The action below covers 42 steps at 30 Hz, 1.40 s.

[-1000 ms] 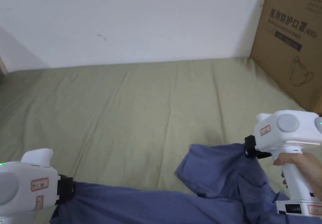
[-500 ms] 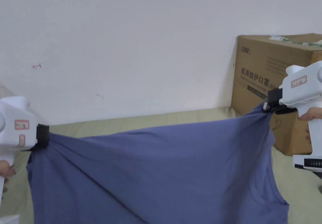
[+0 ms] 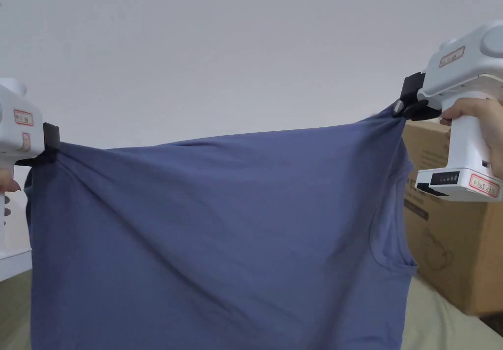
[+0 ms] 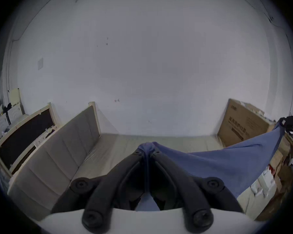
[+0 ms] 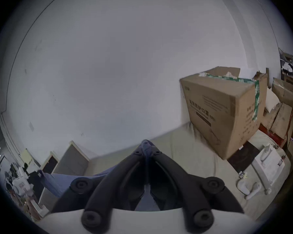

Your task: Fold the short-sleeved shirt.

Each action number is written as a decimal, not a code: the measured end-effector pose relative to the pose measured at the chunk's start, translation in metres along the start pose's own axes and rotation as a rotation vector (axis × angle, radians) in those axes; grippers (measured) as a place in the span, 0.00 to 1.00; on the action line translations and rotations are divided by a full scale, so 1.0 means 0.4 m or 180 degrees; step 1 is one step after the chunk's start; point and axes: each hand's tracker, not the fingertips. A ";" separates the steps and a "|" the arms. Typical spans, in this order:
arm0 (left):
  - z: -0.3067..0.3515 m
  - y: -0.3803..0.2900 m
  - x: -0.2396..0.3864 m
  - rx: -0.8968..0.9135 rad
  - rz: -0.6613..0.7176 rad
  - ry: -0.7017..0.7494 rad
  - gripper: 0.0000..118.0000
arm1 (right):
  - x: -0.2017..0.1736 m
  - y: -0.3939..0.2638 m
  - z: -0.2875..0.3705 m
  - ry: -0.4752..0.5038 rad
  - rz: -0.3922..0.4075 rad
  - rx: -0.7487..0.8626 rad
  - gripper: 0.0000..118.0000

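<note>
1. The blue short-sleeved shirt [image 3: 216, 238] hangs spread in the air in front of a white wall [image 3: 221, 46], its top edge stretched between the two claws, running from 9 o'clock to 2 o'clock in the head view.
2. The left claw [image 3: 49, 144], at 9 o'clock in that view, is closed on one upper corner of the shirt; in the left gripper view both jaws press together with a bunch of blue cloth [image 4: 148, 147] pinched at their tips.
3. The right claw [image 3: 405, 104], at 2 o'clock, is likewise clamped on the other upper corner; the right gripper view shows cloth [image 5: 146, 145] squeezed between its closed jaws.
4. The right corner sits higher than the left, so the top edge slopes upward to the right.
5. A hand [image 3: 479, 120] grips the right claw's white handle.
6. A cardboard box [image 3: 452, 252] stands behind the shirt at 4 o'clock, on a bed [image 3: 442, 321] with a pale green sheet.
</note>
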 end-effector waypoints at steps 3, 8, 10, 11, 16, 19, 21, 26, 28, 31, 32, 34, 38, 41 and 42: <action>-0.032 0.076 -0.003 0.0172 -0.0070 0.0091 0.03 | -0.051 0.068 -0.024 0.0048 0.0030 0.0130 0.03; -0.074 0.152 -0.009 0.0516 -0.0098 0.0214 0.03 | -0.121 0.123 -0.047 0.0037 0.0208 0.0295 0.03; -0.099 0.162 -0.015 0.0555 -0.0133 0.0251 0.03 | -0.135 0.125 -0.056 0.0074 0.0251 0.0355 0.03; -0.112 0.161 -0.016 0.0569 -0.0129 0.0289 0.03 | -0.141 0.124 -0.064 0.0087 0.0260 0.0358 0.03; -0.212 0.055 -0.032 0.0529 -0.0025 0.0271 0.03 | -0.128 0.051 -0.163 0.0010 0.0369 0.0193 0.03; -0.315 -0.063 -0.032 0.0251 -0.0082 0.0343 0.03 | -0.093 -0.040 -0.276 -0.0085 0.0417 -0.0077 0.03; -0.396 -0.164 -0.031 0.0079 -0.0113 0.0375 0.03 | -0.056 -0.121 -0.373 -0.0207 0.0402 -0.0269 0.03; -0.610 -0.473 -0.025 -0.0694 -0.0234 0.0415 0.03 | 0.078 -0.391 -0.632 -0.0523 0.0346 -0.1019 0.03; -0.670 -0.613 -0.026 -0.1103 -0.0341 0.0343 0.03 | 0.141 -0.523 -0.708 -0.0657 0.0248 -0.1349 0.03; -0.696 -0.805 -0.035 -0.1633 -0.0358 0.0256 0.03 | 0.218 -0.701 -0.762 -0.0704 -0.0065 -0.1875 0.03; -0.688 -0.856 -0.043 -0.1749 -0.0269 0.0274 0.02 | 0.237 -0.750 -0.764 -0.0617 -0.0079 -0.1996 0.03; -0.660 -0.942 -0.069 -0.1931 -0.0138 0.0260 0.03 | 0.261 -0.836 -0.741 -0.0770 0.0114 -0.2128 0.03; -0.550 -1.013 -0.149 -0.1942 0.0198 0.0179 0.03 | 0.331 -0.907 -0.618 -0.0708 0.0084 -0.2188 0.03; -0.416 -1.031 -0.180 -0.1852 0.0125 0.0079 0.03 | 0.364 -0.934 -0.460 -0.0600 0.0122 -0.2169 0.03; -0.372 -1.035 -0.183 -0.1878 0.0070 0.0078 0.03 | 0.372 -0.945 -0.406 -0.0588 0.0130 -0.2184 0.03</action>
